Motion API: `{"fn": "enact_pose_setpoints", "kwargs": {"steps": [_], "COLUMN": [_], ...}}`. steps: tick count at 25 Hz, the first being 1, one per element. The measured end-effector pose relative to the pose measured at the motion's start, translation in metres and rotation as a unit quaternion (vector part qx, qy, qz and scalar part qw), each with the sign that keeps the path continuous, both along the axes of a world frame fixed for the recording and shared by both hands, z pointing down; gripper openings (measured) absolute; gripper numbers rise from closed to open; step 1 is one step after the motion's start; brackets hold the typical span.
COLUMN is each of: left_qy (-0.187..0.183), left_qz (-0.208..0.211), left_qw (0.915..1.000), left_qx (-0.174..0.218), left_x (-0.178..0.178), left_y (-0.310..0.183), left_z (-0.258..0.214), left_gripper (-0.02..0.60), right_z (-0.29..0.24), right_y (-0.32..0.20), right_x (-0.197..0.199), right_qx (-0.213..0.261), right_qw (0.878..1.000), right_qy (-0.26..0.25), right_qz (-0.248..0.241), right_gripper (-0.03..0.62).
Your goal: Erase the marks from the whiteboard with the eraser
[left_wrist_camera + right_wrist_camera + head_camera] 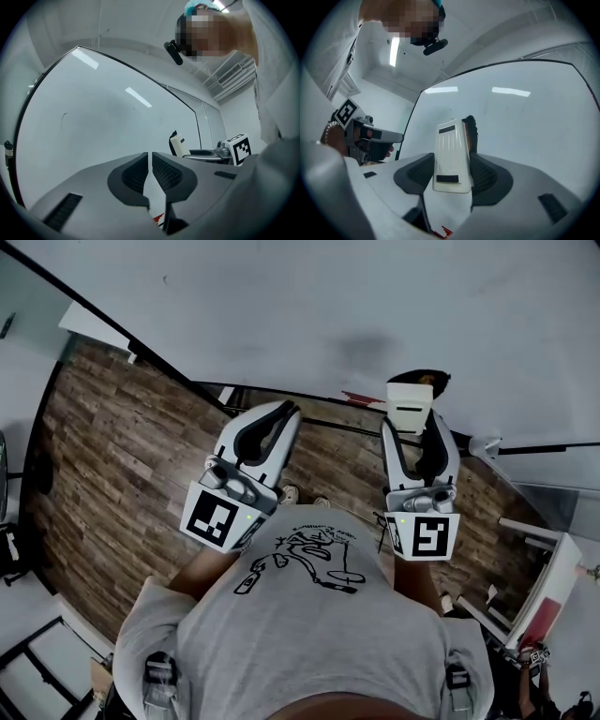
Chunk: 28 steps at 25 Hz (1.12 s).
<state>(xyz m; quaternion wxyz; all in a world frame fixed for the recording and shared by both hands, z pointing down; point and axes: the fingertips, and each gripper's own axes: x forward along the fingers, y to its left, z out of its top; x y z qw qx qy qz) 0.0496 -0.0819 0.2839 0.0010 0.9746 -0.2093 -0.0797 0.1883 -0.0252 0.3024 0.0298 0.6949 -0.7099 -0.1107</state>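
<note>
The whiteboard [281, 306] fills the top of the head view, with a faint grey smudge [368, 348] on it. A white eraser [411, 401] with black felt is clamped in my right gripper [413, 423], felt side close to the board just below the smudge. In the right gripper view the eraser [451, 157] stands upright between the jaws against the whiteboard [525, 122]. My left gripper [279, 418] is raised beside it, shut and holding nothing. From the left gripper [150, 157], the whiteboard [93, 117] shows a thin curved mark [63, 119], with the eraser [177, 144] at right.
The whiteboard's black frame [141, 348] runs diagonally above a wood floor [112, 456]. A white table [553, 582] stands at the lower right. My grey T-shirt [319, 634] fills the bottom of the head view.
</note>
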Motion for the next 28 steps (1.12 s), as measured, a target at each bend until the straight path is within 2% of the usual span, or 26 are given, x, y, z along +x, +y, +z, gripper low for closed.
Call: {"fn": "enact_pose_setpoints", "kwargs": {"steps": [9,28], "left_qy": [-0.007,-0.011], "left_qz": [0.001,-0.001], "left_qw": [1.0,0.9999], "left_qx": [0.001,-0.012], "left_x": [0.014,0.011], "left_y": [0.007,0.005], "left_z": [0.001,0.008], "left_gripper": [0.041,0.041], "right_z": [-0.005,-0.008], "right_y": [0.023,0.022], "right_x": [0.016,0.012], "right_qx": [0.022,0.028], "right_qw": [0.998,0.998], "right_qy": [-0.052,-0.048], "right_qz": [-0.013,-0.022], "right_gripper": [0.244,0.244]}}
